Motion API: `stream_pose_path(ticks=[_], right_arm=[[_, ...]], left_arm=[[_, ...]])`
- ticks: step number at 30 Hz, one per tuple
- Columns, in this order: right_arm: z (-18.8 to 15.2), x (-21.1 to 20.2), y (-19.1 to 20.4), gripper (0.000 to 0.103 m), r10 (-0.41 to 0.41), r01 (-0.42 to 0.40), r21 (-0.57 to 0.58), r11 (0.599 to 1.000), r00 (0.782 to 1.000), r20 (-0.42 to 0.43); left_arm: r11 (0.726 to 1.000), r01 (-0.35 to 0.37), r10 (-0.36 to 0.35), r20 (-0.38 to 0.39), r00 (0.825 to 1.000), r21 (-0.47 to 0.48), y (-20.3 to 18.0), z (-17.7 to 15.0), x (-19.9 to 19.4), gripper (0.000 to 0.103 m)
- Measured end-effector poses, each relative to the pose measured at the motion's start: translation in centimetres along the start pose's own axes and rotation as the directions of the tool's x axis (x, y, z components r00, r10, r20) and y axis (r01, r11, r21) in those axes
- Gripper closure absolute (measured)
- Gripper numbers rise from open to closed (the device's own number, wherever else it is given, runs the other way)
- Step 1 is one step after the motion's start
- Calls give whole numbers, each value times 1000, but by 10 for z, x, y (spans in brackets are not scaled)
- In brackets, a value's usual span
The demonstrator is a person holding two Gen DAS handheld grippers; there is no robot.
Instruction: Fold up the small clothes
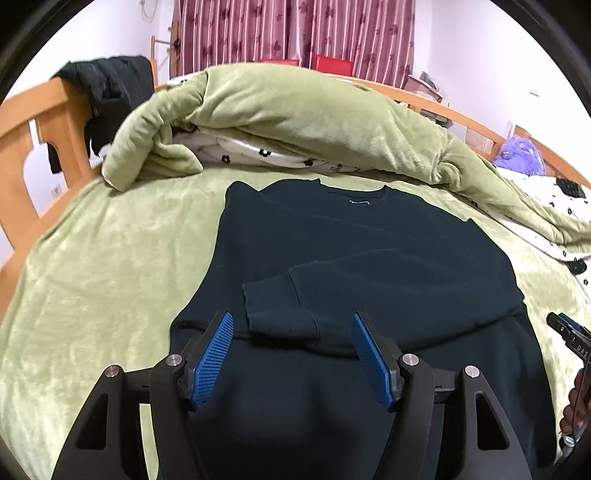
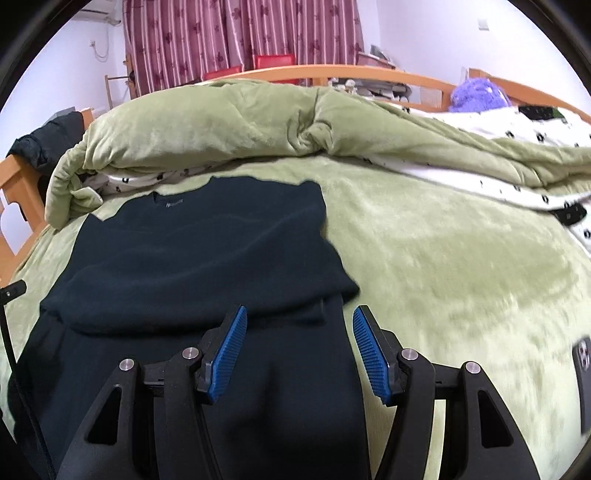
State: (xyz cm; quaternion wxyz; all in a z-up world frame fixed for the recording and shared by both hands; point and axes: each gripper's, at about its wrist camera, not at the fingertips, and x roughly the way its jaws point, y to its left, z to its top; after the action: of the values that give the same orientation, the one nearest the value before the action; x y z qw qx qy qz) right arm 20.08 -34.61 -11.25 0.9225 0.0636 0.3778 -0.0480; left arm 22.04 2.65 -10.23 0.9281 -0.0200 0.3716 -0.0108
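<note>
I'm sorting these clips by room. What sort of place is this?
Most likely a bedroom: a wooden bed frame, a rumpled green quilt on the bed, and striped floral curtains behind. A dark sweater lies spread on the bedding.

One dark sweater [image 1: 369,251], one green quilt [image 1: 295,110] (bunched up), two claws.

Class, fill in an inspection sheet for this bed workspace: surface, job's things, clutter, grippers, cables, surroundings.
Surface: green plush bed cover, bare to the right of the garment.
Job's things: dark navy long-sleeved sweater lying flat, sleeve cuff folded across its front.
Clutter: rumpled green quilt behind; purple fluffy item; dark phone-like object at right edge.
Grippers: left gripper open, nothing between; right gripper open, nothing between.
Cables: thin black cable at left edge.
Surroundings: wooden bed frame, maroon striped curtain.
</note>
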Motion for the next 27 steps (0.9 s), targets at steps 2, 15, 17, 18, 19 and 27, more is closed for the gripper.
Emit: stream_pose_path(ticks=[2, 15, 17, 18, 19, 27], right_arm=[[-8, -9, -5, 44, 13, -13, 27, 1000, 1000, -16], [-57, -66, -10, 43, -11, 11, 16, 1000, 1000, -2], [-63, -71, -9, 43, -24, 24, -8, 1000, 1000, -1], [-67, -74, -8, 43, -32, 32, -22, 999, 999, -1], [-71, -76, -7, 43, -37, 37, -34, 999, 999, -3], [-93, -96, -17, 44, -52, 51, -28, 998, 998, -38]], left_arm=[[1000, 9, -9, 6, 1000, 4, 0, -7, -12, 39], [1000, -13, 13, 32, 999, -4, 5, -72, -79, 39], [1000, -20, 20, 16, 1000, -12, 8, -83, -82, 39], [1000, -17, 17, 6, 1000, -17, 12, -91, -84, 39], [1000, -18, 18, 1, 1000, -20, 14, -95, -85, 39], [996, -8, 6, -24, 1000, -86, 50, -120, -101, 39]])
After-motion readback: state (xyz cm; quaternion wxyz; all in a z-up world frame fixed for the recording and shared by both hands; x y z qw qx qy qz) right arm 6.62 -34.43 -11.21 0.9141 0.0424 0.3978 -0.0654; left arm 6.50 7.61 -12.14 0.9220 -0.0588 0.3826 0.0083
